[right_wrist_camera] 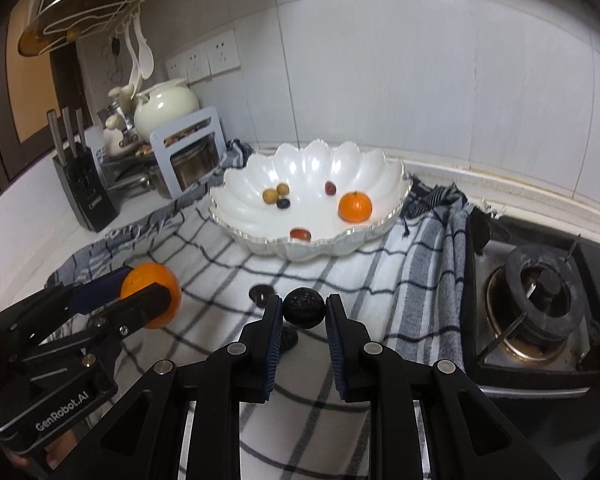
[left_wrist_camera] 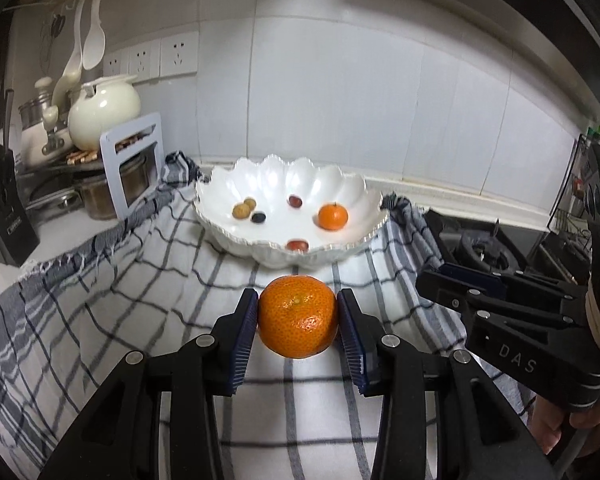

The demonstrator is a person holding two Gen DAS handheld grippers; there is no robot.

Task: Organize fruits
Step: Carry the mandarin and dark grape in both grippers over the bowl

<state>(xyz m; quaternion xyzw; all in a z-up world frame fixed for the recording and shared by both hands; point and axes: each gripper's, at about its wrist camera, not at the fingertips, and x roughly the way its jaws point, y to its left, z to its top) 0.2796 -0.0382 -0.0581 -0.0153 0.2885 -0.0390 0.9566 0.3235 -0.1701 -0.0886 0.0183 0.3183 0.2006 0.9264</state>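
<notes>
My left gripper [left_wrist_camera: 298, 312] is shut on a tangerine [left_wrist_camera: 298, 316], lifted above the checked cloth [left_wrist_camera: 140, 312]; the same tangerine [right_wrist_camera: 152, 294] shows at the left of the right wrist view. My right gripper [right_wrist_camera: 303, 310] is shut on a small dark round fruit [right_wrist_camera: 304, 307]. Two dark fruits lie on the cloth below it, one [right_wrist_camera: 261, 293] to the left and one [right_wrist_camera: 289, 338] underneath. Ahead stands a white scalloped bowl [left_wrist_camera: 236, 184] holding another tangerine [left_wrist_camera: 333, 216], two tan fruits [left_wrist_camera: 244, 208], a dark one [left_wrist_camera: 258, 217] and two reddish ones [left_wrist_camera: 295, 200].
A gas burner [right_wrist_camera: 540, 304] sits at the right of the cloth. At the left are a knife block [right_wrist_camera: 86, 184], a cream teapot [left_wrist_camera: 102, 114], stacked pots and a grey rack [left_wrist_camera: 134, 168]. A tiled wall with sockets runs behind.
</notes>
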